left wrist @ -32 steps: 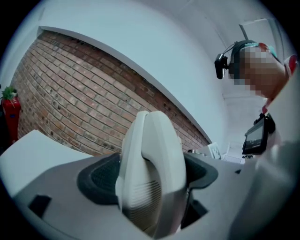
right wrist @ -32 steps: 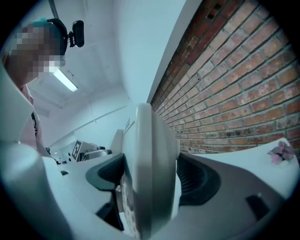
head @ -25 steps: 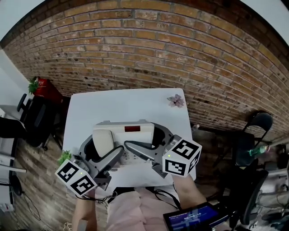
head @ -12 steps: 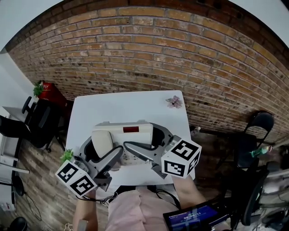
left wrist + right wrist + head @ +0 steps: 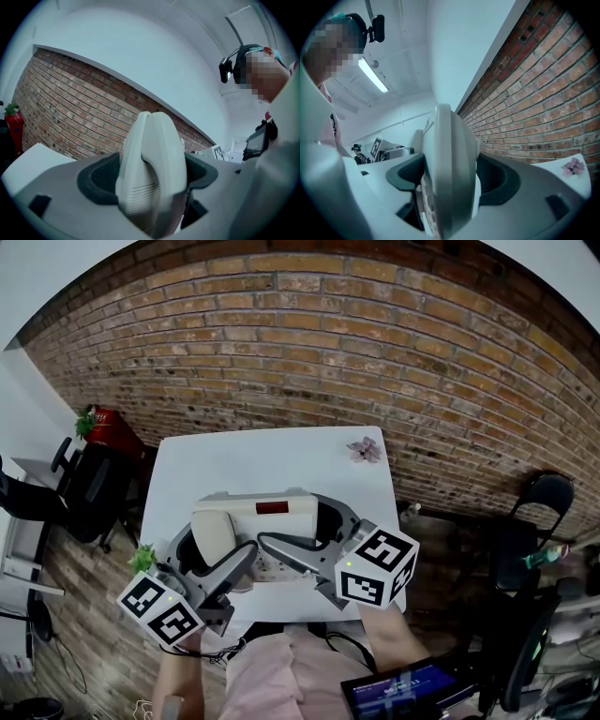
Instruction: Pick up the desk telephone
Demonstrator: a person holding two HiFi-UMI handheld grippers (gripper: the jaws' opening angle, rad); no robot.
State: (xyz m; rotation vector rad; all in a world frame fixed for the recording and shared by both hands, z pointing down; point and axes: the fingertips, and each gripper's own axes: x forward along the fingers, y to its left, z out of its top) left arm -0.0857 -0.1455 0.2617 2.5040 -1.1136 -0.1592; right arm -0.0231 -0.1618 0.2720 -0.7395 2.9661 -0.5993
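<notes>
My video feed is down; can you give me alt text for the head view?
A white telephone is clamped at both ends, the left hand-held gripper on its handset side, the right hand-held gripper on the other, over a white table. A small pink flower lies at the table's far right corner, before a brick wall.

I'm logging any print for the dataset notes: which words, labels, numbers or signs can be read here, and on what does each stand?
No text can be read.
Desk telephone, dark red window: no characters can be made out.
Keypad, seen edge-on in the right gripper view: markings too blurred.
Screen at the bottom of the head view: lit lines of text, too small to read.
Marker cubes: square patterns only, no words.
</notes>
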